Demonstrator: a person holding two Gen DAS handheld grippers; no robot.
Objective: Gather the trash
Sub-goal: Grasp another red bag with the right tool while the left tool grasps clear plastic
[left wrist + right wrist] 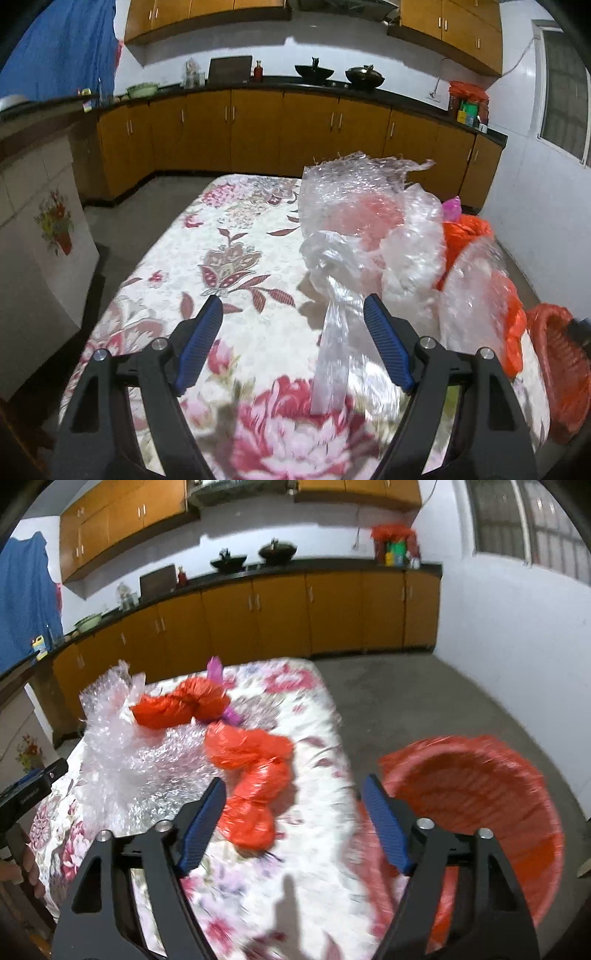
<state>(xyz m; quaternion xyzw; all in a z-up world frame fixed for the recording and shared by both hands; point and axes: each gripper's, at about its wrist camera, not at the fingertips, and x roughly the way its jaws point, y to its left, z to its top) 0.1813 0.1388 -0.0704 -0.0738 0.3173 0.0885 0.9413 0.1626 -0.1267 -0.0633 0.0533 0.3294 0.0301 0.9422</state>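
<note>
On a table with a floral cloth (236,229) lies a heap of clear bubble wrap (354,206), with crumpled orange plastic bags (465,236) behind it. My left gripper (293,301) stands open above the cloth. A strip of clear plastic (332,354) trails between its fingers, close to the right one, and neither pad presses on it. In the right wrist view my right gripper (294,781) is open over the table's right edge. An orange bag (255,794) lies just inside its left finger, apart from the pads. A second orange bag (184,705) and the bubble wrap (125,753) lie farther back.
A round bin lined with a red bag (476,794) stands on the concrete floor right of the table (317,738). A pink scrap (216,668) sits behind the orange bags. Brown cabinets and a dark counter (280,86) run along the far wall.
</note>
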